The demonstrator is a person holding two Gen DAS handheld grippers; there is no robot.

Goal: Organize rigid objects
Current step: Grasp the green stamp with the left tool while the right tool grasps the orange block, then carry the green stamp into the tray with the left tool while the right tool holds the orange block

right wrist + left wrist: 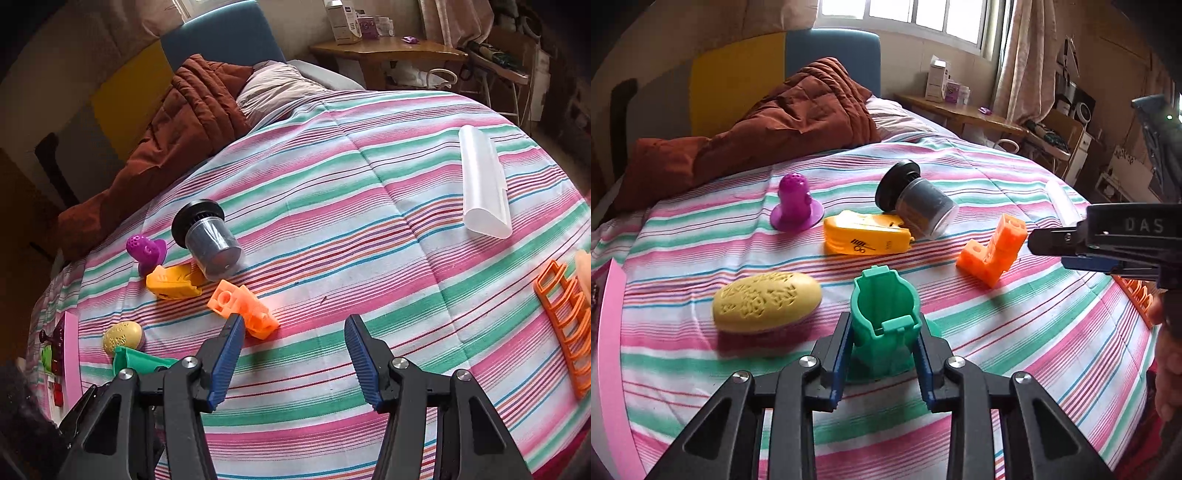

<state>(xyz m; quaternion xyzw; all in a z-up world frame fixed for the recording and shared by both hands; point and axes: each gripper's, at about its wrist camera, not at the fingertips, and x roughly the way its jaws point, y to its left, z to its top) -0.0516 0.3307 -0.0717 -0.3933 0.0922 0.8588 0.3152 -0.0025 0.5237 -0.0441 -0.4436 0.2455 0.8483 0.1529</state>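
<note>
- Blue pads of my left gripper (882, 350) are clamping the green holder (882, 317), standing on the striped bedspread (1015, 332).
- My right gripper (293, 354) is hovering half open, empty.
- Yellow oval (767, 301) is lying just left; orange block (993, 251) farther right.

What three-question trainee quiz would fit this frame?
1. True or false: the left gripper is shut on the green plastic holder.
2. Which lies farthest from the other toys: A) purple strainer cap B) clear plastic tube C) orange block piece?
3. What is between the right gripper fingers?

Key: 1 true; 2 B; 3 nothing, only the striped bedsheet beneath.
</note>
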